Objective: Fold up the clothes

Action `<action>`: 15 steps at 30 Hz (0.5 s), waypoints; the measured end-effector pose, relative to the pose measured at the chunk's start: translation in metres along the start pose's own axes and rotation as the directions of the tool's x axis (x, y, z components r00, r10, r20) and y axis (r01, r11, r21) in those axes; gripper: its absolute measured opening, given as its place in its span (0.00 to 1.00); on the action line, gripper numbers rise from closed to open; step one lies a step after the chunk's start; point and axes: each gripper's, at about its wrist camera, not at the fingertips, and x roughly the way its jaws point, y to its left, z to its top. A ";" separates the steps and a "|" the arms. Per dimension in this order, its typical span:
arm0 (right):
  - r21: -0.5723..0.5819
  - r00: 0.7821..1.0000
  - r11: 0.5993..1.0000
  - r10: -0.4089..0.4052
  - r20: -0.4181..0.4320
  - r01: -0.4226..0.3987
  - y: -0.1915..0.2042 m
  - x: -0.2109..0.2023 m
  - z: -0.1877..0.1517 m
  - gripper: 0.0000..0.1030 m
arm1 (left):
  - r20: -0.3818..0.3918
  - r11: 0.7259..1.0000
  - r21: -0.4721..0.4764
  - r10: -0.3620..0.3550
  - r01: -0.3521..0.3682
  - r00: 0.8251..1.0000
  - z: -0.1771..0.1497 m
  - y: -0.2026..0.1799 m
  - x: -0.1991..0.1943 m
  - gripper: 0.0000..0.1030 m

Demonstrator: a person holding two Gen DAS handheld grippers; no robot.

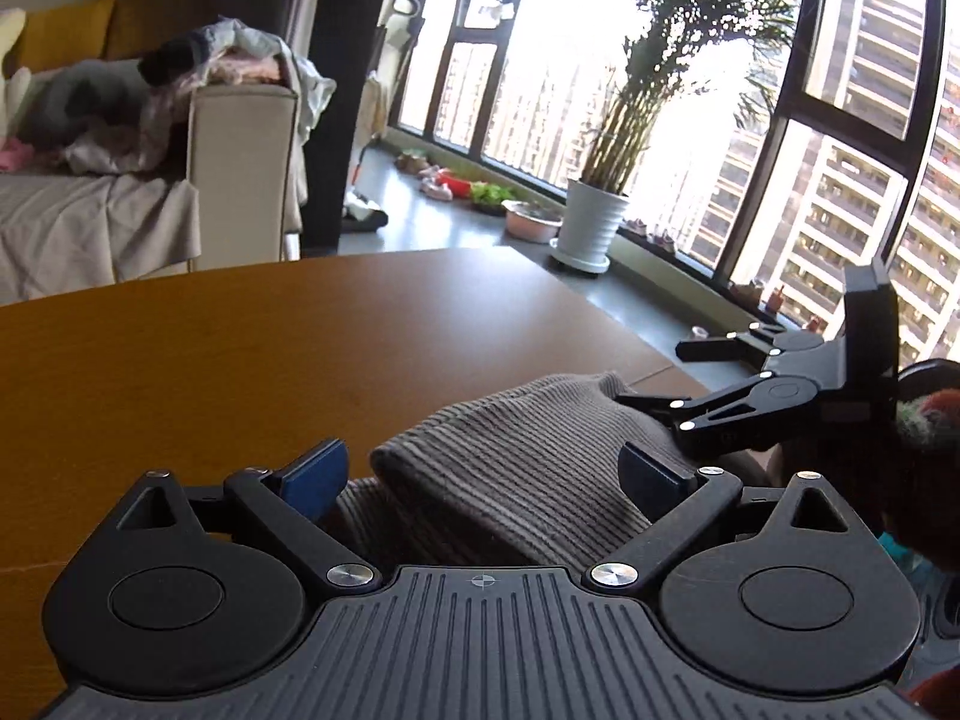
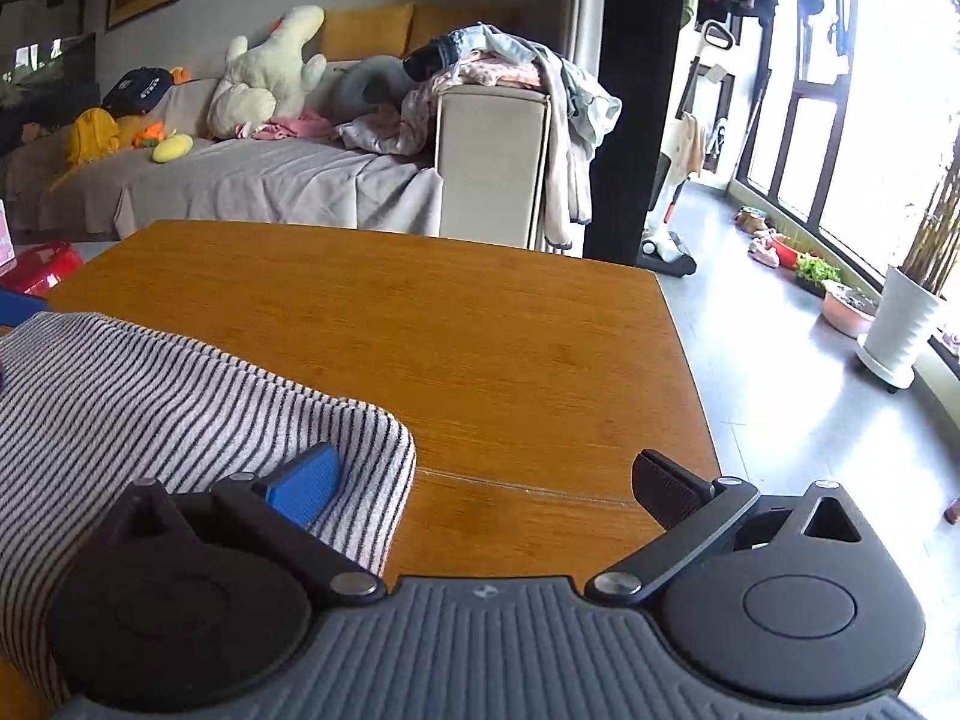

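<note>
A striped grey-and-white knit garment [image 1: 516, 456] lies folded on the wooden table [image 1: 240, 360], near its front right part. My left gripper [image 1: 483, 474] is open, its blue pads on either side of the garment's raised fold. The right gripper [image 1: 654, 375] shows in the left wrist view, open, with one finger touching the garment's far right edge. In the right wrist view the garment [image 2: 150, 396] lies at the left, and my right gripper [image 2: 486, 483] is open, its left blue pad [image 2: 306, 483] over the garment's right edge, its right finger over bare table [image 2: 480, 330].
A sofa [image 2: 270, 180] with plush toys and a heap of clothes [image 2: 498, 66] stands beyond the table. A white potted plant [image 1: 591, 228], bowls and shoes stand on the floor by the windows to the right. A red stool [image 2: 42, 267] is at the far left.
</note>
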 end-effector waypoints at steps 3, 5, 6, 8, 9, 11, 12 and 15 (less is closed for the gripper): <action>0.035 1.000 0.999 -0.001 0.014 0.001 -0.006 -0.002 -0.007 1.00 | 0.000 0.997 -0.057 -0.059 0.059 0.998 -0.010 0.001 -0.022 0.99; 0.048 1.000 0.999 -0.004 0.023 0.003 -0.007 -0.003 -0.010 1.00 | -0.021 0.993 -0.069 -0.093 0.092 0.995 -0.019 -0.002 -0.025 0.99; 0.049 1.000 0.999 -0.006 0.024 0.005 -0.006 -0.003 -0.011 1.00 | -0.042 0.992 -0.065 -0.107 0.104 0.993 -0.025 -0.006 -0.023 0.99; 0.047 1.000 0.999 -0.009 0.025 0.008 -0.006 -0.004 -0.009 1.00 | -0.085 0.994 -0.025 -0.110 0.109 0.990 -0.040 -0.020 -0.014 0.97; 0.049 1.000 0.999 -0.006 0.031 0.004 -0.006 -0.007 -0.007 1.00 | -0.098 0.995 -0.001 -0.097 0.097 0.990 -0.045 -0.026 -0.009 0.94; 0.064 0.998 0.998 0.016 0.064 -0.020 -0.008 -0.019 -0.003 0.98 | -0.104 0.997 0.048 -0.048 0.053 0.993 -0.051 -0.037 -0.001 0.82; 0.071 0.996 0.997 0.038 0.086 -0.044 -0.009 -0.027 -0.001 0.93 | -0.099 0.997 0.043 -0.055 0.060 0.994 -0.050 -0.038 0.000 0.79; 0.061 0.977 0.988 0.127 0.170 -0.139 -0.005 -0.057 0.006 0.65 | -0.094 0.997 0.005 -0.070 0.071 0.993 -0.047 -0.035 0.004 0.70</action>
